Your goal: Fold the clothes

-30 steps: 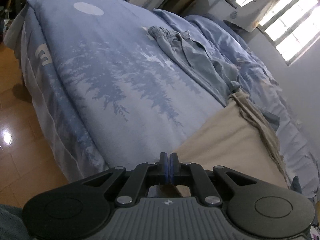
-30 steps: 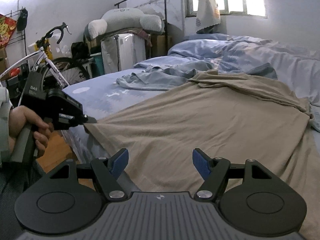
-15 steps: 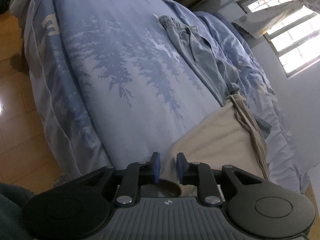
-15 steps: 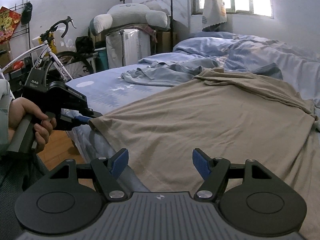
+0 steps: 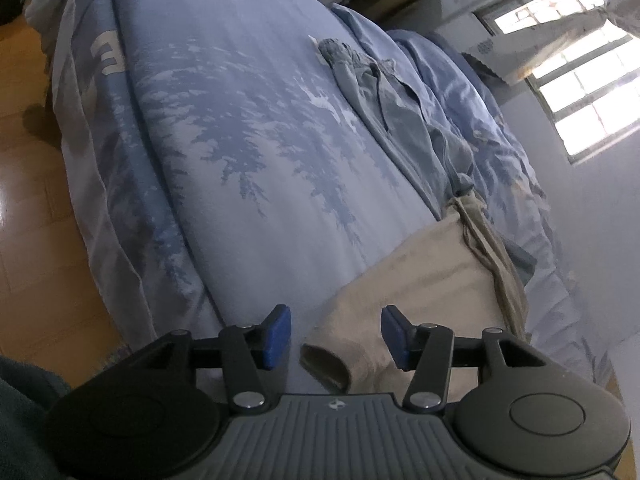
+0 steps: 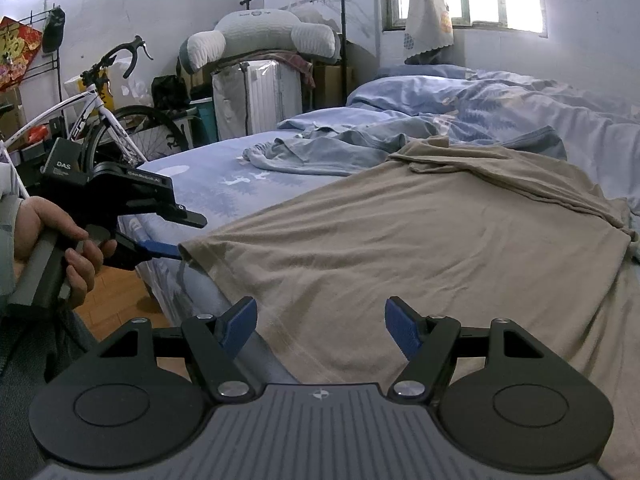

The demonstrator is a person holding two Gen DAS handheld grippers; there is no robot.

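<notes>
A beige T-shirt [image 6: 420,248] lies spread flat on the blue bed [image 6: 208,184], its far end bunched up. In the left wrist view its near corner [image 5: 340,344] lies loose on the sheet between the jaws of my left gripper [image 5: 336,332]. Those jaws are opening and the pads do not touch the cloth. The right wrist view shows the left gripper [image 6: 188,236] in a hand at the shirt's left corner. My right gripper [image 6: 320,320] hangs open over the shirt's near hem with nothing in it. A blue-grey garment [image 6: 320,152] lies crumpled farther up the bed.
A rumpled blue duvet [image 6: 520,108] fills the back right of the bed. The bed's edge drops to a wooden floor [image 5: 28,208] on the left. A white bicycle [image 6: 108,108], a white case [image 6: 256,96] and a big pillow [image 6: 260,36] stand behind.
My left gripper went from shut on the beige shirt's corner to open, and the corner now rests on the bed. The right gripper has stayed open and still.
</notes>
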